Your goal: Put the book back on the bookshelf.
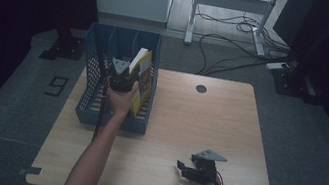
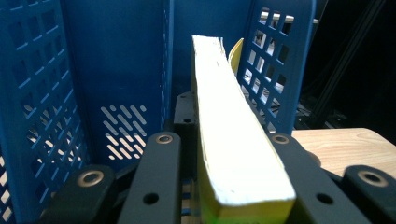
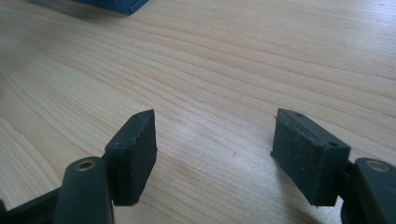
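Blue perforated plastic forms the file rack (image 1: 84, 109) that stands at the left edge of the wooden table (image 1: 227, 128), divided by upright partitions into slots. We hold a thick book (image 1: 142, 76) with a yellow cover and a pale page block in the left gripper (image 1: 128, 69); its jaws are clamped on the book's two faces, as the left gripper view confirms, where the page edge (image 2: 233, 140) runs up between the two black jaws. We judge the work in hand to be filing the book upright in the rightmost slot. The book sits inside that slot, tilted, with its upper end above the rack's rim. The right gripper (image 1: 183, 168) rests low over the bare table near the front edge, well apart from the rack, with its jaws spread and nothing between the pads (image 3: 140, 149).

Failure modes from this position, as we judge them:
- The book's lower corner may catch on a partition (image 2: 166, 70) or on the perforated side wall (image 2: 273, 60), because the book is tilted in a narrow slot.
- The light rack may slide or tip if we push sideways, since the other gripper does not brace it.
- If released while leaning, the book may fall against the wall or splay its pages.

Markings: a dark figure resembling a 9 (image 1: 56, 86) lies on the grey floor left of the table. We cannot read any print on the book's cover.
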`<action>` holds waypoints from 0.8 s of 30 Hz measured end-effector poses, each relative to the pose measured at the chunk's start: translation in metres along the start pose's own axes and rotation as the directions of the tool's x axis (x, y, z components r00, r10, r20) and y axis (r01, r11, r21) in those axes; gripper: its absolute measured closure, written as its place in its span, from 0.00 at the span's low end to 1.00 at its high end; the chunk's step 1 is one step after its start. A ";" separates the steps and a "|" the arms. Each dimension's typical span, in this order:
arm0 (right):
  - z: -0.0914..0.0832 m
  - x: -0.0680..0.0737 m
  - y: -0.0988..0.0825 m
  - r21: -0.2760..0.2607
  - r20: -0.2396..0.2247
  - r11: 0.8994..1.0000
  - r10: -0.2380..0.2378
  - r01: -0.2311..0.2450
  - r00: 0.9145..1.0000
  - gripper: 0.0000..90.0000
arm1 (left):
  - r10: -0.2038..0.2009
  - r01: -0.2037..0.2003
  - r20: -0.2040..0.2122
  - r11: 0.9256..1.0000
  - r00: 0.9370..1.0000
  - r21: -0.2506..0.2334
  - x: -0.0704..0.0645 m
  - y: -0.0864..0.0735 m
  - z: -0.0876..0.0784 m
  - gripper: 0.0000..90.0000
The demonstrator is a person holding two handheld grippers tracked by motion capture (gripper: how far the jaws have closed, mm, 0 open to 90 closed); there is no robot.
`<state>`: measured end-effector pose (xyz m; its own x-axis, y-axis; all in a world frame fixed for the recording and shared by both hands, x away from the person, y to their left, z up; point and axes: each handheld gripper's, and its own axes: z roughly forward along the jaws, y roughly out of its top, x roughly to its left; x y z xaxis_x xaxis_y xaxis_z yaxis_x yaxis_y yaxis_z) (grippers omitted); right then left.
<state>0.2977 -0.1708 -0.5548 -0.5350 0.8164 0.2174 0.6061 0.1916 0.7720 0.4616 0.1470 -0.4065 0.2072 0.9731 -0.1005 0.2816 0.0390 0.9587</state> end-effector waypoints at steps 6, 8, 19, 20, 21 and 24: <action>0.000 0.000 0.000 0.000 -0.001 1.000 0.000 0.000 1.000 0.33 | 0.001 -0.001 -0.012 1.000 1.000 -0.017 0.000 0.003 0.006 0.84; 0.000 0.000 0.000 0.000 -0.001 1.000 0.001 -0.001 1.000 0.33 | 0.000 0.000 -0.015 1.000 1.000 -0.024 -0.001 0.003 0.007 0.84; 0.000 0.000 0.000 0.000 -0.002 1.000 0.001 -0.001 1.000 0.33 | 0.006 -0.007 -0.041 1.000 0.999 -0.031 -0.005 0.002 0.019 0.84; 0.000 0.000 0.000 0.000 -0.002 1.000 0.001 -0.001 1.000 0.33 | 0.006 -0.007 -0.042 1.000 0.999 -0.030 -0.006 0.002 0.020 0.84; 0.000 0.000 0.000 0.000 -0.001 1.000 0.001 -0.001 1.000 0.33 | 0.007 -0.008 -0.043 0.999 0.999 -0.031 -0.006 0.001 0.021 0.84; 0.000 0.000 0.000 0.000 -0.001 1.000 0.001 -0.001 1.000 0.33 | 0.006 -0.008 -0.045 0.999 0.999 -0.036 -0.007 0.001 0.022 0.84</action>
<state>0.2977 -0.1709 -0.5548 -0.5353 0.8159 0.2185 0.6063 0.1910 0.7720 0.4809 0.1355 -0.4103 0.1669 0.9825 -0.0826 0.2465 0.0396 0.9683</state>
